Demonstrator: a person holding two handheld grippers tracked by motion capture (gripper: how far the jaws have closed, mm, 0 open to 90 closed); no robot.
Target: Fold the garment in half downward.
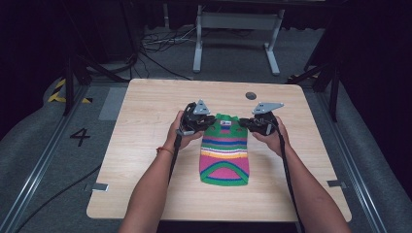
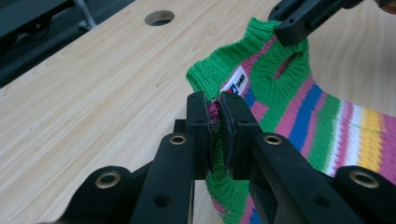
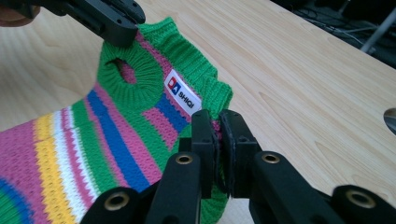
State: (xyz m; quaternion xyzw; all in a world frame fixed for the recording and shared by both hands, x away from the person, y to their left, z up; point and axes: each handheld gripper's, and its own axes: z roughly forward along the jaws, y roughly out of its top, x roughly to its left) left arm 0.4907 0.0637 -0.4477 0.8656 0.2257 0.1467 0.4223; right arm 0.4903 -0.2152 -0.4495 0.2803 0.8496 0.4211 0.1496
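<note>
Striped knit sweater (image 1: 224, 155) flat mid-table, collar end far, hem near. Left tool (image 1: 208, 121) clamped on far-left collar corner, right tool (image 1: 244, 123) clamped on far-right corner; knit pinched between both pairs of jaws. Grasp done; collar edge looks just raised, rest resting on table (image 1: 145, 145). Probably a fold or lift left. Round hole (image 1: 250, 95) far, nothing blocking.

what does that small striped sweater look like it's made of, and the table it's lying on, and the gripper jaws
Small striped knitted sweater: yarn, likely wool or acrylic; ribbed stitches show, matte and soft, plus a white woven label.
Pale table: wood or wood-look laminate; fine grain lines, smooth with a slight sheen.
Left gripper and right gripper: black jaws, matte plastic or coated metal, with brass-coloured eyelets.
</note>
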